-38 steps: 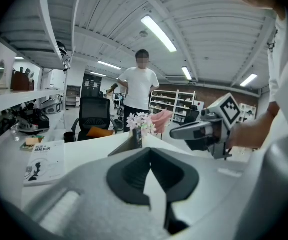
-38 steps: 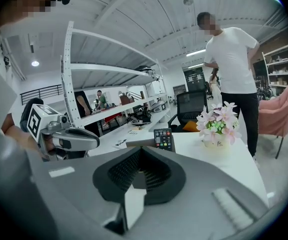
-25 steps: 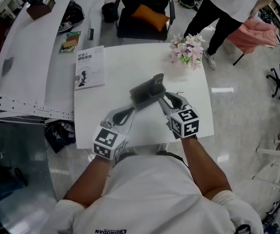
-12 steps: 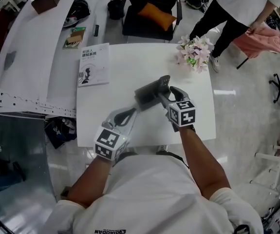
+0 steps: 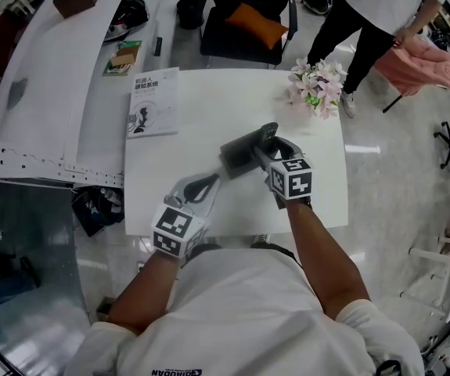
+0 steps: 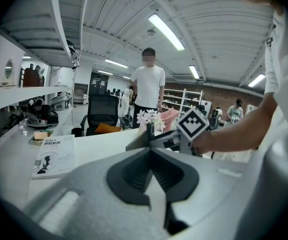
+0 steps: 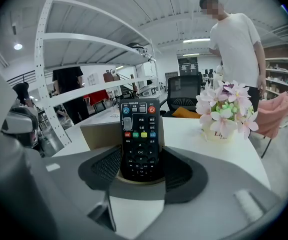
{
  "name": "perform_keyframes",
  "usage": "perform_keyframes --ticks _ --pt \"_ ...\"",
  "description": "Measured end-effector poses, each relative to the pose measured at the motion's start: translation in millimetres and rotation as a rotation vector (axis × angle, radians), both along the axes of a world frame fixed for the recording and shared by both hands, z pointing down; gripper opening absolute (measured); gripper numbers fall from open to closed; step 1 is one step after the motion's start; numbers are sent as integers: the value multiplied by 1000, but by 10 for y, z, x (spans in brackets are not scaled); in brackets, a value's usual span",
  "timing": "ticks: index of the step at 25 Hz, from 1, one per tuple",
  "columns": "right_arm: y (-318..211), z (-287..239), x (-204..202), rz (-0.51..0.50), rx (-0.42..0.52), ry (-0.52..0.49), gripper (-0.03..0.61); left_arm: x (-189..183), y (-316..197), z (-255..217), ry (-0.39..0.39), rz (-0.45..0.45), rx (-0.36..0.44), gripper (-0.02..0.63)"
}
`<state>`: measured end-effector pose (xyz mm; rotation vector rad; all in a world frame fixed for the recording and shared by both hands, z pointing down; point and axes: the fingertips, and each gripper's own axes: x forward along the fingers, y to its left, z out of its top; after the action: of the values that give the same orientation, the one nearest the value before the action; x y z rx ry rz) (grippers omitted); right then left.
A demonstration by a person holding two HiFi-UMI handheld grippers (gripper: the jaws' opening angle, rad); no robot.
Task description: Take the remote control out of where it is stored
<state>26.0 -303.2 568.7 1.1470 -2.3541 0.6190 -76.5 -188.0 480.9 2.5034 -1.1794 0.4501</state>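
A black remote control (image 7: 139, 139) stands upright in a grey-brown box (image 7: 101, 134) near the middle of the white table (image 5: 185, 139). My right gripper (image 7: 141, 166) reaches the box from the right, and its jaws are opening with the lower part of the remote between them. The pads flank the remote without pressing on it. In the head view the right gripper (image 5: 265, 153) sits at the box (image 5: 239, 155), where the remote (image 5: 266, 134) shows as a dark end. My left gripper (image 5: 211, 180) is shut, its tips at the box's near left corner (image 6: 137, 140).
A pot of pink and white flowers (image 5: 316, 84) stands at the table's far right corner. A booklet (image 5: 152, 102) lies at the far left. Behind the table are a black chair (image 5: 248, 18) with an orange cushion and a standing person (image 5: 365, 14). A long white desk (image 5: 45, 77) runs along the left.
My right gripper has moved in closer to the box and its jaws have spread around the remote. The left gripper has stayed at the box's corner.
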Motion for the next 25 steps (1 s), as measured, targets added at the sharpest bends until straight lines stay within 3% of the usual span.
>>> perform_keyframes --ticks 25 --pt "-84 29 -59 15 32 18 249 -64 12 18 0 -16 -1 2"
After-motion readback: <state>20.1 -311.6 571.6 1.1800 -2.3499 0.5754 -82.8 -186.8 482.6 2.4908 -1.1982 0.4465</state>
